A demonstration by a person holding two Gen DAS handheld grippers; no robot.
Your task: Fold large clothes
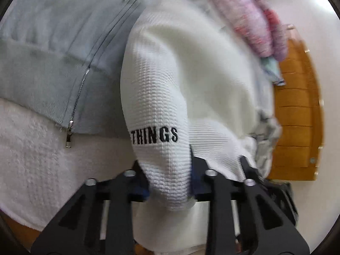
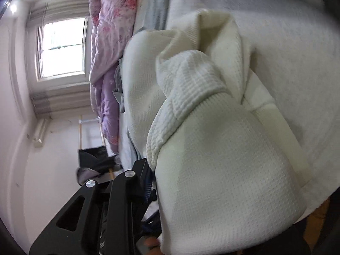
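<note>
A white waffle-knit sweatshirt (image 1: 180, 80) with black letters "THINGS" fills the left wrist view. My left gripper (image 1: 170, 182) is shut on a fold of it, which drapes over and between the fingers. In the right wrist view the same white sweatshirt (image 2: 212, 148) hangs bunched, with a ribbed cuff (image 2: 191, 89) in front. My right gripper (image 2: 155, 182) is shut on the cloth; only its left finger (image 2: 127, 182) shows, the other is hidden under the fabric.
A grey zip-up garment (image 1: 53, 63) lies on a white towel-like bed cover (image 1: 31, 159). A pink and purple floral quilt (image 2: 110, 42) lies along the bed. There is a wooden door (image 1: 297, 116), a window (image 2: 61, 46) and a dark bag (image 2: 93, 157) on the floor.
</note>
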